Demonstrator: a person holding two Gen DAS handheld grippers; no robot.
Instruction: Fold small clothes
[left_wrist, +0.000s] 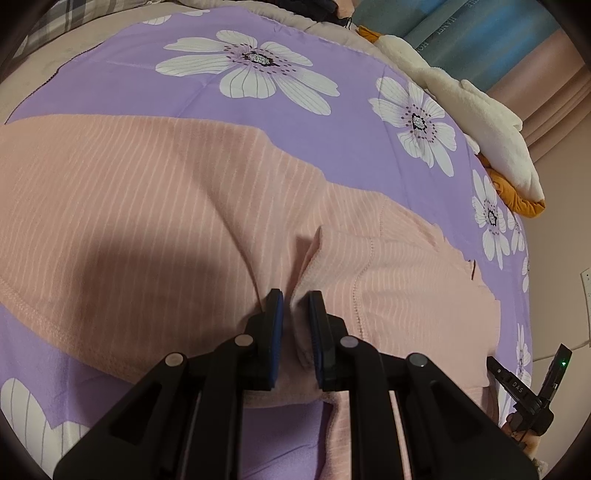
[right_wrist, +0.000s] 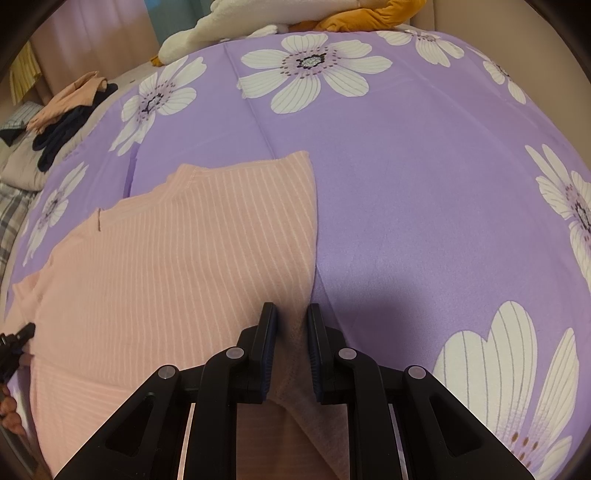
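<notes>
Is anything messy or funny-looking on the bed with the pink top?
Nothing is torn or spilled. The pink top bunches into a raised crease just ahead of the left gripper, which pinches it, so it isn't lying flat. The right gripper pinches its edge. A heap of dark and peach clothes sits unfolded at the far side.

Left gripper (left_wrist: 295, 301) — jaws pinched on a raised fold of the pink striped garment (left_wrist: 147, 192), which lies spread over a purple flowered bedspread (left_wrist: 332, 122). White and orange plush toy (left_wrist: 491, 136) at the bed's far right edge — right gripper (left_wrist: 528, 391) partly visible.
</notes>
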